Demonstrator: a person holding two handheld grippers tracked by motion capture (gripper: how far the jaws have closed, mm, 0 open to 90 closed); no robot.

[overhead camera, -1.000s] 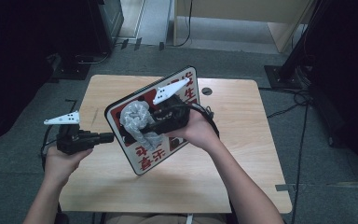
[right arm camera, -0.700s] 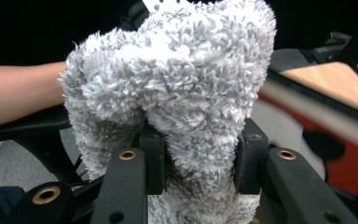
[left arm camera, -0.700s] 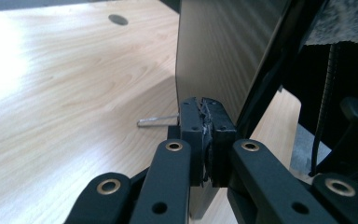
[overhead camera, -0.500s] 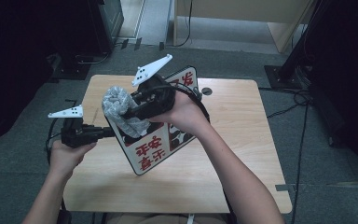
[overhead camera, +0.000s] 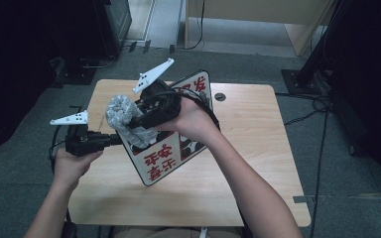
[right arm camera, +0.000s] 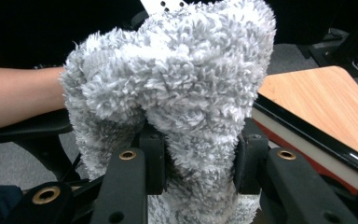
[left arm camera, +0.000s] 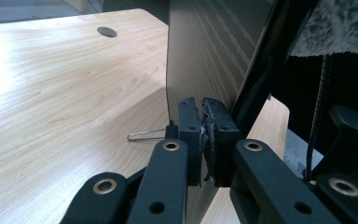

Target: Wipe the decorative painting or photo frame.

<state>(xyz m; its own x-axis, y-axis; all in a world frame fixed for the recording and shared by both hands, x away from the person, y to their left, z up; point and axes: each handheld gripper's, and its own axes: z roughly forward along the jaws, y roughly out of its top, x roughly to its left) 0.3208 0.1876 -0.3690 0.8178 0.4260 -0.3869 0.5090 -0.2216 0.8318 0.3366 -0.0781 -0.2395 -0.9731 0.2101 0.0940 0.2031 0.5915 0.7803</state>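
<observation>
The right gripper (overhead camera: 129, 116) has carried the cloth (overhead camera: 124, 119) up the sign (overhead camera: 171, 158).

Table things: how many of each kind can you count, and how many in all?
Sign boards: 1
Fluffy grey cloths: 1
Tongs: 2, left and right
Total: 4

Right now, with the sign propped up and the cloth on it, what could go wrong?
The left claw pinches only the sign by its thin edge, so a hard wipe might twist the tilted sign out of the grip. The cloth is bunched in the right claw; it may snag on the sign's rim or slip loose. If the sign drops, it could hit the table.
</observation>
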